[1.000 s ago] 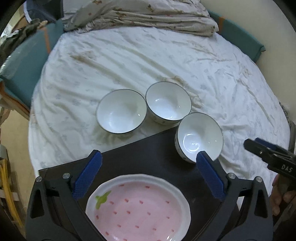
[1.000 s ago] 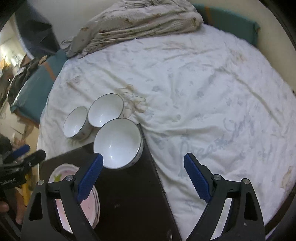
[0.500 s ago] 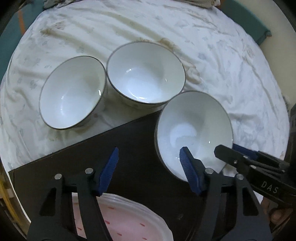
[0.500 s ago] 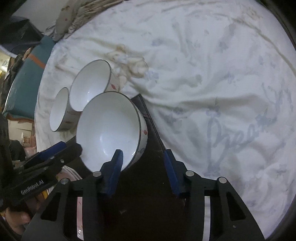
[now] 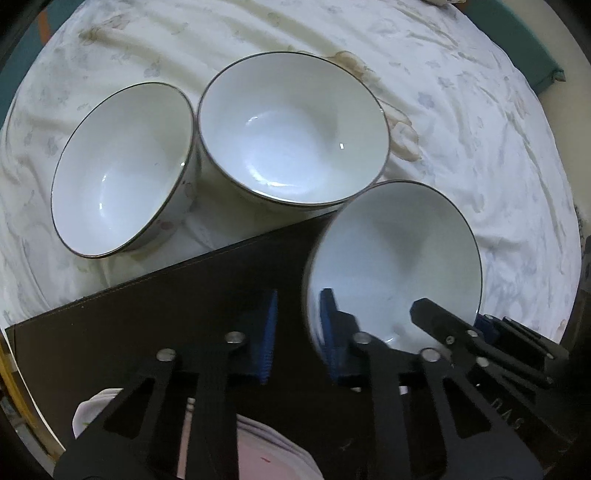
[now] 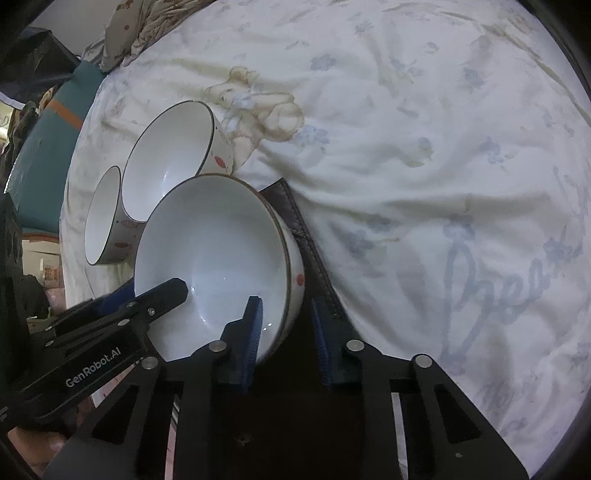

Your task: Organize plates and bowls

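Note:
Three white bowls with dark rims show. The near bowl (image 5: 399, 258) (image 6: 210, 251) stands on the corner of a dark board (image 5: 184, 295). My left gripper (image 5: 299, 306) points steeply down and straddles its left rim. Its jaws are closing: one pad is inside the bowl and a dark gap remains at the outer pad. My right gripper (image 6: 284, 306) straddles the opposite rim, also closing, with its outer pad clear of the wall. Each gripper shows in the other's view, the right gripper (image 5: 450, 317) and the left gripper (image 6: 151, 291). The middle bowl (image 5: 291, 125) and the left bowl (image 5: 118, 170) rest on the sheet.
A pink plate (image 5: 266, 454) lies on the board under my left gripper. The white bedsheet (image 5: 480, 129) spreads wide to the right. A teal cushion (image 6: 40, 147) and a crumpled blanket (image 6: 140, 22) border the far side. A hand shows at the lower left.
Both grippers have come down onto the near bowl and narrowed from wide open to a small gap around its rim. The pink plate has slid almost out of the left view.

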A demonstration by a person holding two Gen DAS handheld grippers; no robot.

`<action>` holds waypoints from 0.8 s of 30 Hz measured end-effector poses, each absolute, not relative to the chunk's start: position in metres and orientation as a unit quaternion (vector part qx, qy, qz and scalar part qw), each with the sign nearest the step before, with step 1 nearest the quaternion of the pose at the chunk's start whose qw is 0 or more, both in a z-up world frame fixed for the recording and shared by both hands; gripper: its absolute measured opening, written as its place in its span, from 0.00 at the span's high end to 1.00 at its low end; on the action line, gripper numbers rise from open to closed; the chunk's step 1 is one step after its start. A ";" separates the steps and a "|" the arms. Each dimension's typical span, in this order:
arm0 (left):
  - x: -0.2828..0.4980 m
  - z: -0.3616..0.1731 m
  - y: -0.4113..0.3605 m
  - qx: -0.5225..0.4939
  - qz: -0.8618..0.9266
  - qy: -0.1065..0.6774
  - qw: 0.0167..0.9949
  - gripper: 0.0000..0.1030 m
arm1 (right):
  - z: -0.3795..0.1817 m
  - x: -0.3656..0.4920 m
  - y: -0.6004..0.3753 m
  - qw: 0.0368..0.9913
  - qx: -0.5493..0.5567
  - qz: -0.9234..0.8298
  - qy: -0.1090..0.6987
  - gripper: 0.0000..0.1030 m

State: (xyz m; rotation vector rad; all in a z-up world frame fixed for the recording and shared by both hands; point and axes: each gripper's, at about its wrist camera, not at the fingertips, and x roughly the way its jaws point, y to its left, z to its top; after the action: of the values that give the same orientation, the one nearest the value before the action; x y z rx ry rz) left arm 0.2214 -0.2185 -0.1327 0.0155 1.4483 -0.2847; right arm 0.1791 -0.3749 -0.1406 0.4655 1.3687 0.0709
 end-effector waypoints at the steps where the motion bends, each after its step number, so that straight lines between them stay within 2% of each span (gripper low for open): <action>1: 0.220 -0.133 -0.221 0.013 -0.129 0.659 0.741 0.89 | -0.141 0.180 -0.374 0.750 0.209 0.031 0.626 0.77; 9: 0.222 -0.134 -0.236 0.026 -0.117 0.666 0.737 0.93 | -0.141 0.180 -0.373 0.751 0.195 0.032 0.630 0.78; 24: 0.204 -0.097 -0.241 0.044 -0.113 0.638 0.760 0.93 | -0.121 0.170 -0.371 0.761 0.178 0.037 0.622 0.82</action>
State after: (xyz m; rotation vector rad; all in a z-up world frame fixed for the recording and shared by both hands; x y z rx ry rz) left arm 0.2041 -0.2407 -0.0970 0.0963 1.3892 -0.2461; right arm 0.1700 -0.3709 -0.1211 0.3877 1.3545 0.0810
